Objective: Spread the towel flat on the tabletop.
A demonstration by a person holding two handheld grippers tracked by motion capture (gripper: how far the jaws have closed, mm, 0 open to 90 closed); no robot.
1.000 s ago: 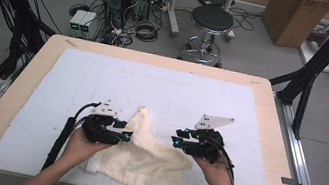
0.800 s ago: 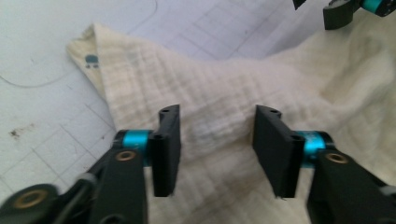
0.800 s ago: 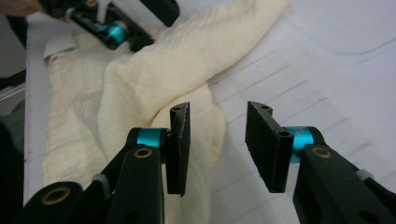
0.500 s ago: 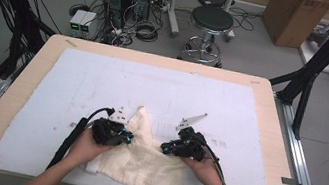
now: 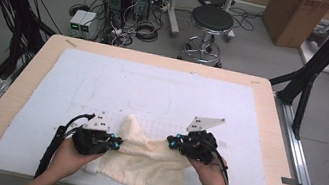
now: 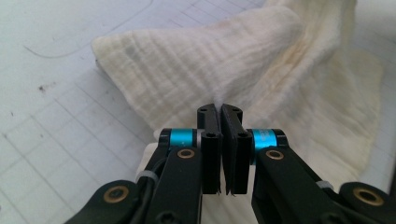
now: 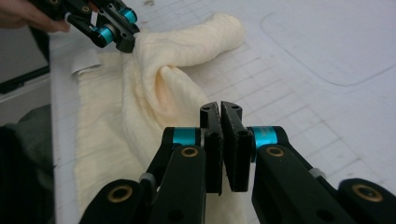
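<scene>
Here, at the table's [image 5: 266, 140] near edge, your left gripper [image 6: 220, 108] and right gripper [image 7: 219, 106] each pinch an edge of the crumpled towel [image 5: 151, 159], which looks light, soft and floppy, so grip corners rather than folds.

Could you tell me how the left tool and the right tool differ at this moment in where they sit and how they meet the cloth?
The left tool sits at the cream cloth's left edge, beside a raised fold; the right tool sits at its flatter right edge. The left tool lies nearer the table's front edge; the right tool lies farther up the mat. The right tool's grey plate stands taller. Both have just closed, pinching cloth.
</scene>
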